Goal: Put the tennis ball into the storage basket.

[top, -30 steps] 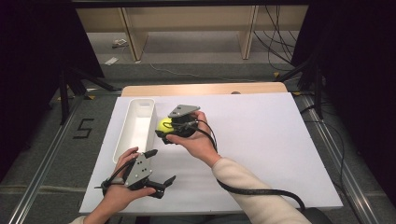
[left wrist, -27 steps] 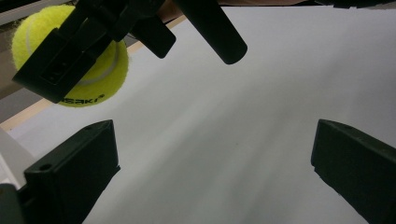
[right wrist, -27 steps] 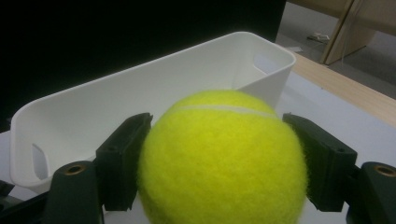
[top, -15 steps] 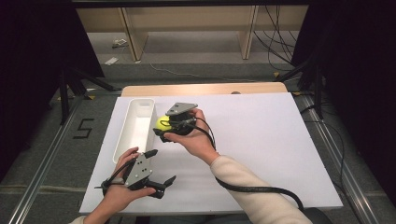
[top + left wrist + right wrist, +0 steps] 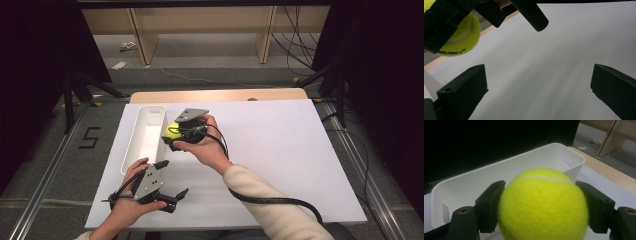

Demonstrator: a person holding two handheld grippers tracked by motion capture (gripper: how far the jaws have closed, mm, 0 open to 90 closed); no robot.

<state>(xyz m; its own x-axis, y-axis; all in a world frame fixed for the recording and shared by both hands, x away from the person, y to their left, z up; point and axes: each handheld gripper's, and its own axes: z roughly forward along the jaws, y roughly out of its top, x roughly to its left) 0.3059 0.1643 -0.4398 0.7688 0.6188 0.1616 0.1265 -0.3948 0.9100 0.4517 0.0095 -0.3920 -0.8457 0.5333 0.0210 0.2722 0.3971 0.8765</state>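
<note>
A yellow tennis ball is clamped between the jaws of my right gripper, which is held just right of the white bin, above its right rim. In the right gripper view the ball hangs in front of the bin's open inside. My left gripper rests low near the table's front edge, jaws wide apart with nothing between them. Its view looks up at the ball and the right gripper's black body.
A white board covers the table, with a strip of wooden table edge behind it. The long white bin lies along the board's left side. A black cable trails from the right gripper under the forearm. Dark stands and shelving stand beyond the table.
The right gripper with the ball has shifted a little left toward the bin. The left gripper has stayed where it was.
</note>
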